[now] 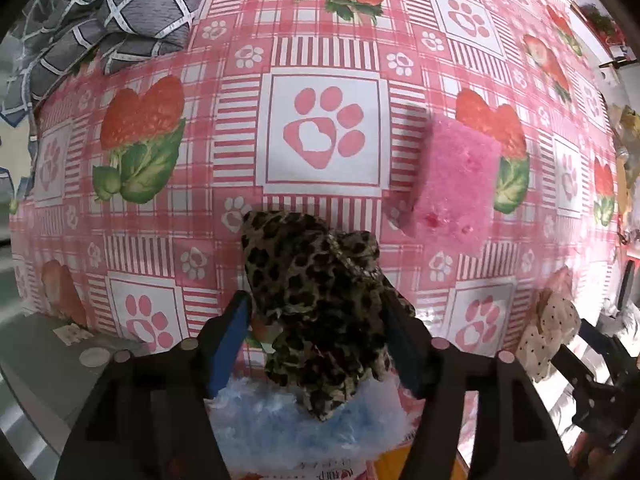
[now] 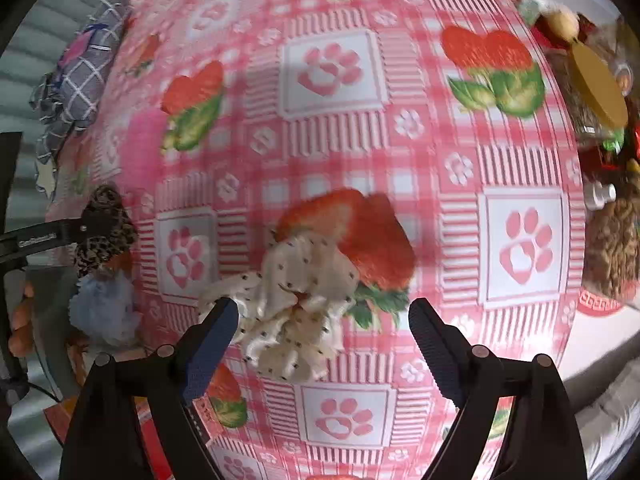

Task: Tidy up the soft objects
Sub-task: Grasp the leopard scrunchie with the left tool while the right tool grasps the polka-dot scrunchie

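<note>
In the left wrist view my left gripper is shut on a leopard-print scrunchie and holds it over a fluffy light-blue object near the table's front edge. A pink sponge lies on the tablecloth ahead and to the right. In the right wrist view my right gripper is open, its fingers on either side of a cream polka-dot scrunchie that lies on the cloth. The left gripper with the leopard scrunchie and the blue fluff show at far left there.
A pink strawberry-and-paw tablecloth covers the table. A grey checked cloth lies bunched at the far left. A pile of plush toys and packets sits at the right edge. An orange-red package lies under the blue fluff.
</note>
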